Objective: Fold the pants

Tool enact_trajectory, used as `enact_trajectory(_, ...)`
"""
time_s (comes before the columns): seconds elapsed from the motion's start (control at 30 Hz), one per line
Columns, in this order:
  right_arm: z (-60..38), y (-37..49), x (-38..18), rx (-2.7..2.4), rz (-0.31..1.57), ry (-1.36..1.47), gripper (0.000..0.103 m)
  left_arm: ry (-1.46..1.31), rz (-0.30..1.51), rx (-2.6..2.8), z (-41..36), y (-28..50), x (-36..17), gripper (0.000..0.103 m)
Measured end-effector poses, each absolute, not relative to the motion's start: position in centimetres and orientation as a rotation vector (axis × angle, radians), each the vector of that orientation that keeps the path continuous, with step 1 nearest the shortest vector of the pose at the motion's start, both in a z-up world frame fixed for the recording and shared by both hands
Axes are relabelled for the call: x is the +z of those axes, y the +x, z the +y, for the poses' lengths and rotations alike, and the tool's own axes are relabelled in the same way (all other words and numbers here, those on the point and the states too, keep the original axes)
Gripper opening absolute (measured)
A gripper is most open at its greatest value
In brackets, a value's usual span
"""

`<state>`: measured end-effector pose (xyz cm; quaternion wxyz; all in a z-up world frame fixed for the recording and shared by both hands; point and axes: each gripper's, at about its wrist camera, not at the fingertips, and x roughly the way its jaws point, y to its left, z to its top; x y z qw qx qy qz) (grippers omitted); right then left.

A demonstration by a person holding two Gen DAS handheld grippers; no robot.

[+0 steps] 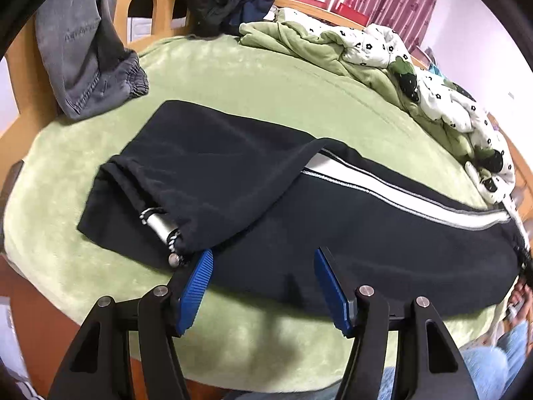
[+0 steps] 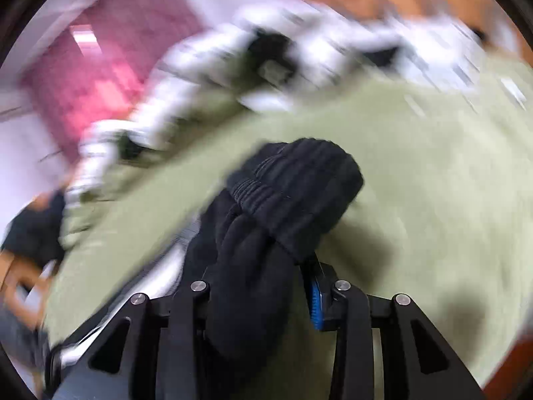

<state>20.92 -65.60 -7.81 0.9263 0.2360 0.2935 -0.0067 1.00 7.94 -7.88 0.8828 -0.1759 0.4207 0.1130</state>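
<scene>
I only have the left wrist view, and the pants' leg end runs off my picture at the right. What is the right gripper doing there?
Observer: The right gripper has the black ribbed cuff of the pants leg between its fingers, and the cloth fills the gap.
Operator: Is that cuff lying flat on the bed?
Observer: No. It is bunched and stands up over the fingertips, above the green blanket.
Operator: Are both pads on the cloth?
Observer: I see only one blue pad, right against the fabric. The cloth hides the other finger.
</scene>
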Motion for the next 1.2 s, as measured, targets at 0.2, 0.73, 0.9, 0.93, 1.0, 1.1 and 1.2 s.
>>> enact_trajectory(0.2,-66.2,23.3,-10.8,-0.08,0.881,0.402,0.047,-0.312,0.842,0.297,8.6,-0.5,-7.6,0.061)
enact_trajectory(0.73,-63.0,11.7,-6.1,-0.222,0.879,0.301,0.057,-0.347,0.765,0.317,12.0,1.9,-8.3,0.025)
enact_trajectory(0.9,-57.0,13.1,-4.7,-0.178,0.879,0.206,0.057,-0.334,0.632,0.344,15.7,5.3,-5.4,0.025)
enact_trajectory(0.93,-55.4,13.8,-4.6,-0.164,0.878,0.182,0.057,-0.338,0.629,0.344,16.4,6.0,-5.1,0.025)
enact_trajectory(1.0,-52.7,15.1,-4.7,-0.127,0.885,0.162,0.057,-0.353,0.626,0.36,18.2,7.7,-4.8,0.025)
enact_trajectory(1.1,-49.6,16.9,-5.3,-0.077,0.905,0.149,0.057,-0.346,0.624,0.389,20.6,10.1,-4.6,0.025)
enact_trajectory(1.2,-46.4,19.1,-6.1,-0.045,0.931,0.09,0.057,-0.339,0.629,0.43,22.7,12.0,-4.4,0.024)
